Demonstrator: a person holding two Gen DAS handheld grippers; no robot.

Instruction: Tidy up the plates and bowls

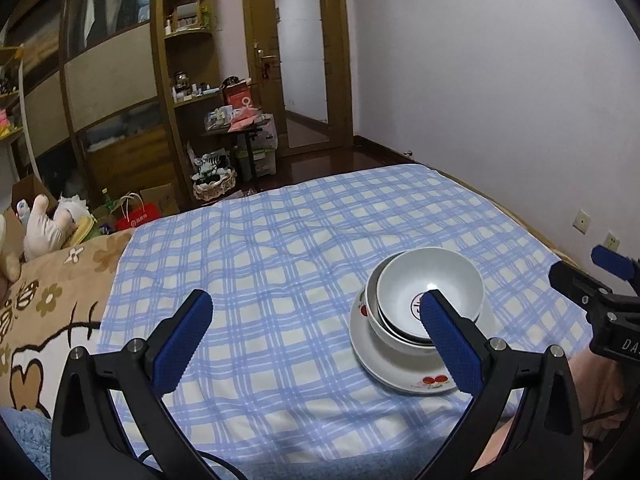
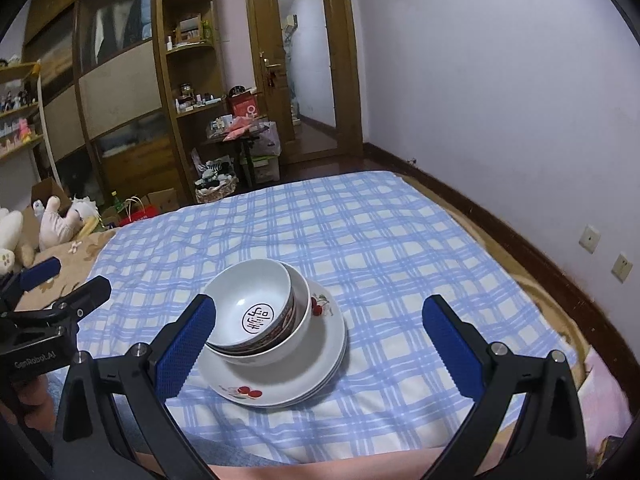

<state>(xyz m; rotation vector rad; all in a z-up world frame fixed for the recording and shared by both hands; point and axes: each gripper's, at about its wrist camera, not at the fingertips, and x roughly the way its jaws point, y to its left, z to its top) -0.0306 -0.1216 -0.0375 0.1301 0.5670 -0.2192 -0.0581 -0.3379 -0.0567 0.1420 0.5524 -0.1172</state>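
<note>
A stack of white dishes stands on the blue checked cloth (image 1: 260,264): nested bowls (image 1: 430,292) on plates with red fruit prints (image 1: 400,368). The top bowl (image 2: 250,300) has a round black mark inside, and the plates (image 2: 304,372) lie under it. My left gripper (image 1: 316,344) is open and empty, with its right finger in front of the stack. My right gripper (image 2: 320,344) is open and empty, with its left finger just in front of the stack's left side. Each gripper shows at the edge of the other view.
The cloth (image 2: 400,260) covers a bed. Plush toys (image 1: 44,224) lie at its left end. A wall with sockets (image 2: 590,239) runs along the right. A wardrobe, shelves and a cluttered small table (image 1: 240,124) stand beyond the bed, near a door.
</note>
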